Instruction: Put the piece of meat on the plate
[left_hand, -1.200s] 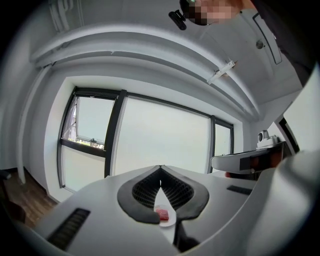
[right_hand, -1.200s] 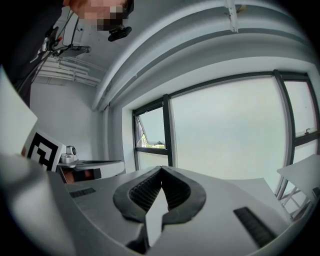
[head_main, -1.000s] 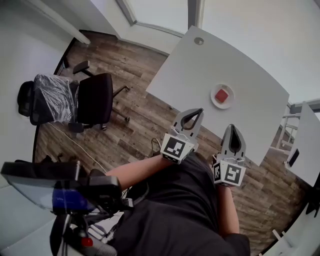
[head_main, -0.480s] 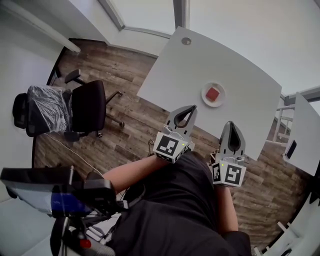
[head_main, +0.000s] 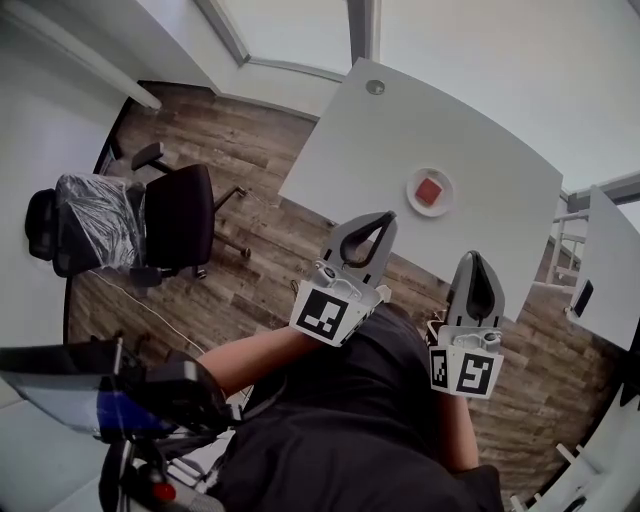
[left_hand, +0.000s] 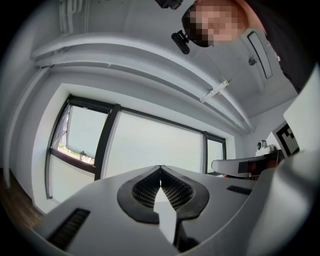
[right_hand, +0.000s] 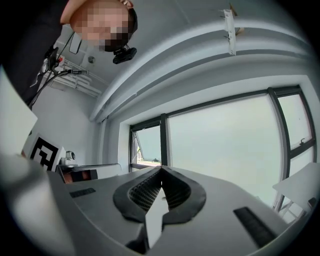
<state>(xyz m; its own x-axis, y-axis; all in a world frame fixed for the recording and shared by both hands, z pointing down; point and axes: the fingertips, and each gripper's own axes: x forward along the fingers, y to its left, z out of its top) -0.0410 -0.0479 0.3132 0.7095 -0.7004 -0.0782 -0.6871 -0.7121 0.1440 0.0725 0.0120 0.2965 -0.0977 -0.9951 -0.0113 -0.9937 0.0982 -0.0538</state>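
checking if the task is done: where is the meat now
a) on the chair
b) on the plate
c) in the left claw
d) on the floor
b: the red meat lies on the white plate on the table; the left claw and right claw are shut and empty.

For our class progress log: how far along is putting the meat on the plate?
Done: the piece of meat lies on the plate on the table. In hand: nothing; the left tool and right tool are shut and empty, away from the plate. Left: nothing visible.
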